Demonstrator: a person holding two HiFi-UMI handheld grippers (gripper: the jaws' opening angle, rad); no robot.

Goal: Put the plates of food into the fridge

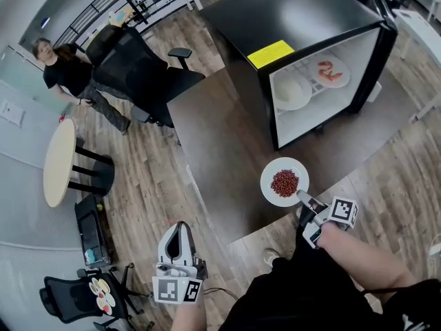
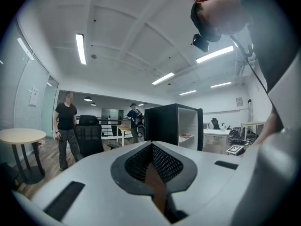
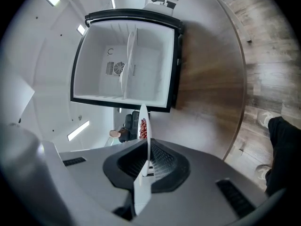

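Note:
A black mini fridge (image 1: 303, 19) stands open on the dark table (image 1: 213, 150). On its shelf lie a plate of white food (image 1: 293, 90) and a plate of shrimp (image 1: 329, 71). My right gripper (image 1: 306, 202) is shut on the rim of a white plate of red beans (image 1: 284, 183), held over the table in front of the fridge. In the right gripper view the plate (image 3: 142, 121) shows edge-on between the jaws of the gripper (image 3: 149, 147), with the open fridge (image 3: 124, 60) ahead. My left gripper (image 1: 178, 243) (image 2: 151, 147) is shut and empty, off the table's near edge.
A person in black (image 1: 65, 71) stands at the far left beside a black office chair (image 1: 134, 67). A round pale table (image 1: 58, 161) stands left of the dark table. Another chair (image 1: 76, 298) sits at the lower left. My legs are near the table's front corner.

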